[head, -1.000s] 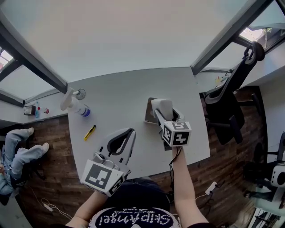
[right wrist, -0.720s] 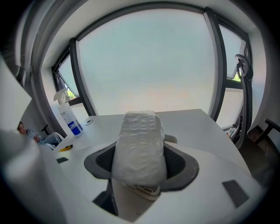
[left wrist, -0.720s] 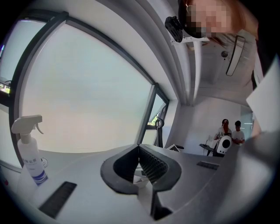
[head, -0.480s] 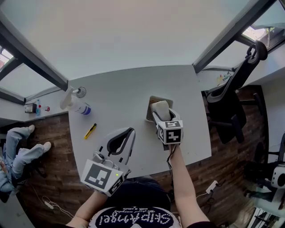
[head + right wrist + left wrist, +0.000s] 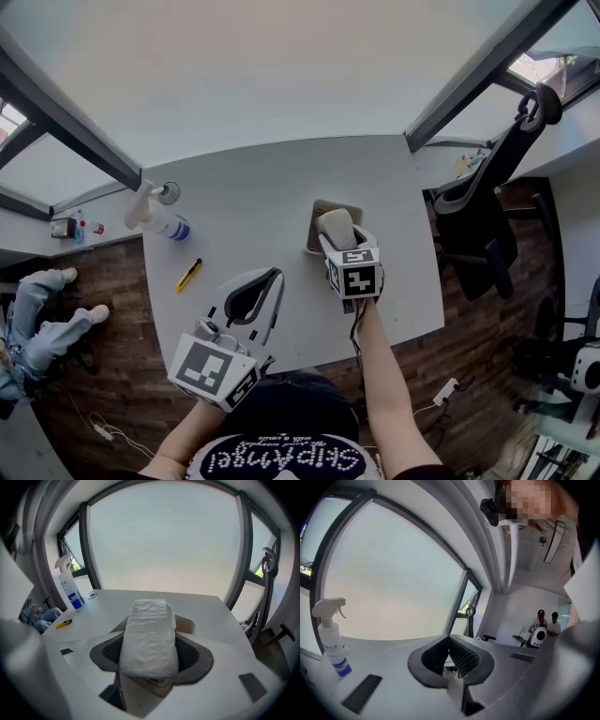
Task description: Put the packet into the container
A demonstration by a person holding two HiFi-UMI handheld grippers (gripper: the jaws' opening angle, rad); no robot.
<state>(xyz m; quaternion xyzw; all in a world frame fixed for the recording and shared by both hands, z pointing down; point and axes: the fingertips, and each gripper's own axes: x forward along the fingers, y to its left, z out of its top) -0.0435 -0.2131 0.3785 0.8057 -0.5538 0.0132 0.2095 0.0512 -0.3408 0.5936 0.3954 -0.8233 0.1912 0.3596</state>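
**Packet**: white, soft, crinkled plastic wrap. Pinched across its near end by the right gripper, whose jaws press on its two sides. Its far end sticks out past the jaw tips. In the head view it sits right of centre, lying over the container's mouth, not yet inside.

**Container**: small beige open box on the grey table, just beyond the right gripper. In the right gripper view its rim shows directly behind and under the packet.

**Change over the last second:** the right gripper has shifted slightly left and towards the person. More of the container's far rim is now exposed beyond the packet. Judgement: the packet is aligned above the opening; lowering and release remain.

**Left gripper**: jaw tips pressed together, nothing between them. It is parked in the lower left of the head view, well apart from the container and unchanged in place.

**Other items:** spray bottle at the table's upper left; yellow utility knife below it; office chair at the right.
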